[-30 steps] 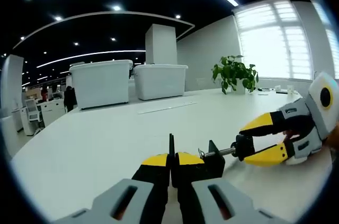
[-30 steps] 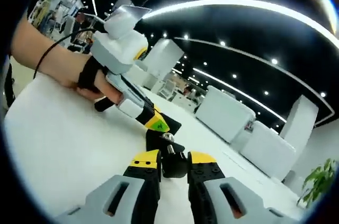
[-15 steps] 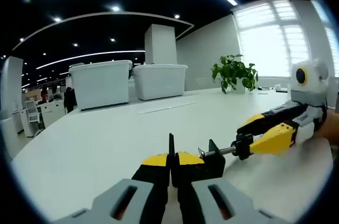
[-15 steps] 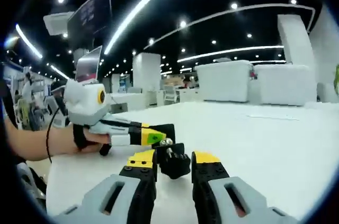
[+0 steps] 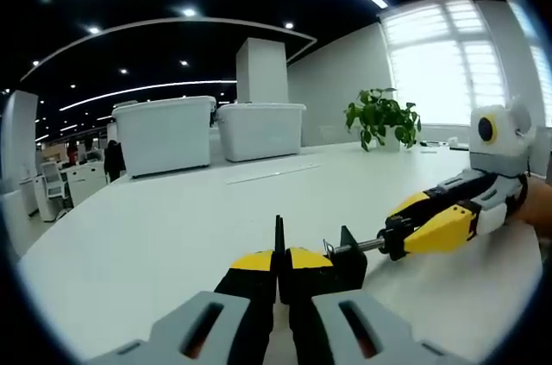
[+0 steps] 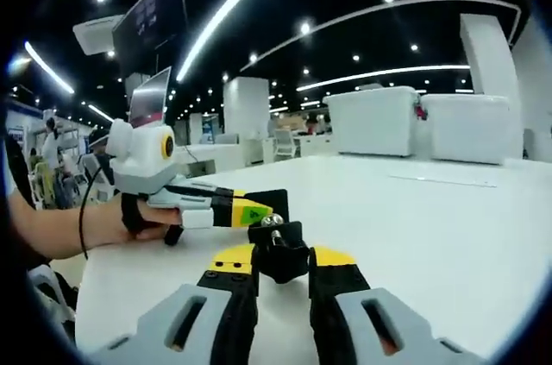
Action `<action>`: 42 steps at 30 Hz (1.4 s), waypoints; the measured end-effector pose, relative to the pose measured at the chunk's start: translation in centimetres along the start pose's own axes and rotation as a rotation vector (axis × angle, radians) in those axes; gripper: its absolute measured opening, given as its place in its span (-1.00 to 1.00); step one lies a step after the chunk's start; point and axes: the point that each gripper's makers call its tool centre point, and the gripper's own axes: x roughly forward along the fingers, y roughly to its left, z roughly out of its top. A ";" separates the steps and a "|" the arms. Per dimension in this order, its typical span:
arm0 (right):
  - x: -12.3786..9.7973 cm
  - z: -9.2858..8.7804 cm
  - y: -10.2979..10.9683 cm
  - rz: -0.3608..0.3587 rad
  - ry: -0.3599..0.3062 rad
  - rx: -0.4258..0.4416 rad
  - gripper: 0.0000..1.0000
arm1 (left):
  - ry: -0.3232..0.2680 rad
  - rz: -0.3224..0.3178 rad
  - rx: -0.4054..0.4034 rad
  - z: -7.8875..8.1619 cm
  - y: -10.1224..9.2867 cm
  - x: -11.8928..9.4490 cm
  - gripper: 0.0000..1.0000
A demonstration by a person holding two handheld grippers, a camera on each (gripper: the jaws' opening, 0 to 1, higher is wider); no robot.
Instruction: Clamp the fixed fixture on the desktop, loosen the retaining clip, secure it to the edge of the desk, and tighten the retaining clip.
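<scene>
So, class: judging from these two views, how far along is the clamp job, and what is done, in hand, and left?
Done: the left tongs are shut on the black fixture, which stands on the white desk.

In hand: the right tongs grip the fixture's screw knob, apparently working the retaining clip.

Left: the fixture sits away from any desk edge, so fixing it there and tightening remain.
</scene>
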 end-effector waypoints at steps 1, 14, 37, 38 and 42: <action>0.0 0.1 0.0 -0.004 -0.008 -0.019 -0.63 | 0.001 0.000 -0.001 0.0 0.0 0.0 -0.90; 0.0 0.6 0.9 -0.039 -0.044 -0.369 -0.65 | 0.006 -0.001 0.004 -0.2 -0.2 -0.4 -0.89; -0.2 1.0 0.5 0.063 -0.014 -0.031 -0.40 | 0.010 -0.001 0.013 -0.2 0.0 -0.1 -0.89; -0.2 1.2 0.8 0.095 -0.021 -0.002 -0.40 | 0.010 -0.001 0.011 -0.3 0.0 -0.1 -0.89; -0.1 0.7 0.7 0.093 -0.007 0.044 -0.48 | 0.011 0.000 0.008 -0.2 0.1 0.1 -0.89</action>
